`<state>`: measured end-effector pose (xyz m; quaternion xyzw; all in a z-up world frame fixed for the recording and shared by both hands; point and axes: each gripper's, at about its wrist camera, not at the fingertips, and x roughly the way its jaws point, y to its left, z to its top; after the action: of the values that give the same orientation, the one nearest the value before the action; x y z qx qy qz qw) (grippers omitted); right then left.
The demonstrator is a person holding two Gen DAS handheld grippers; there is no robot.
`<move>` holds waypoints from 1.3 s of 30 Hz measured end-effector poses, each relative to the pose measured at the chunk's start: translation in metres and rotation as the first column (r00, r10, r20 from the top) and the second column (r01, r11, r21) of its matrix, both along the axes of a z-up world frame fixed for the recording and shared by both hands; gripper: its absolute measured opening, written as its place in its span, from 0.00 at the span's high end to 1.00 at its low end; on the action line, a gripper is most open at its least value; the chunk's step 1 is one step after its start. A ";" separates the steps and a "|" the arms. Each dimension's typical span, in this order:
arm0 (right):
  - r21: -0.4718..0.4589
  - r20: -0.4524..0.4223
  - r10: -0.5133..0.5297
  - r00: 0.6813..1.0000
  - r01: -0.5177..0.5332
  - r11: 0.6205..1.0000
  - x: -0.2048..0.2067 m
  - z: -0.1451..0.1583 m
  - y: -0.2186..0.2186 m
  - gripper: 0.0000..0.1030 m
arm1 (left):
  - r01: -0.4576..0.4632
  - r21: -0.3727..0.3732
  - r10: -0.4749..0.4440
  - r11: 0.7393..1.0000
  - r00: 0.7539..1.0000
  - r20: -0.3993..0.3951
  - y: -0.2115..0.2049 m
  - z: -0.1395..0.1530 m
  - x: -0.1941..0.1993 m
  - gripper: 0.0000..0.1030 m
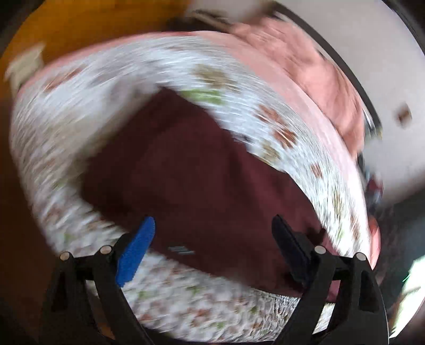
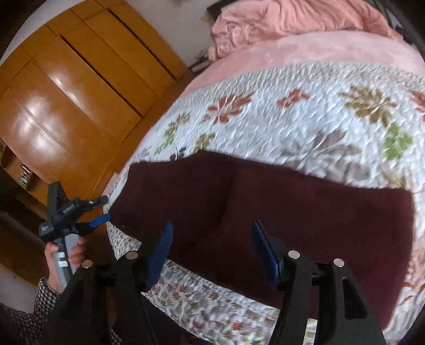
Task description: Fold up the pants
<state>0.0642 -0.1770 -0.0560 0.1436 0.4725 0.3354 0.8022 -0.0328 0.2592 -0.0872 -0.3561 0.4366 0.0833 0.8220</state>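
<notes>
Dark maroon pants lie folded as a flat rectangle on the white floral quilt of a bed. My right gripper is open and empty, held above the pants' near edge. My left gripper is open and empty, above the pants in a heavily blurred left wrist view. In the right wrist view the left gripper hangs off the bed's left edge, held in a hand, fingers apart.
A pink blanket is bunched at the head of the bed on a pink sheet. A wooden wardrobe stands to the left of the bed. The quilt's near edge drops off below my right gripper.
</notes>
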 end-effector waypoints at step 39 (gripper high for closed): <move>-0.094 -0.089 -0.017 0.996 0.009 0.996 0.005 -0.050 0.008 0.37 | -0.125 -0.322 0.154 0.939 0.986 0.065 0.034 -0.061 0.035 0.80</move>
<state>0.0697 -0.1688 -0.1059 0.1239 0.5221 0.3009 0.7883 0.0022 0.2929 -0.1486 -0.5166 0.3809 0.0545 0.7649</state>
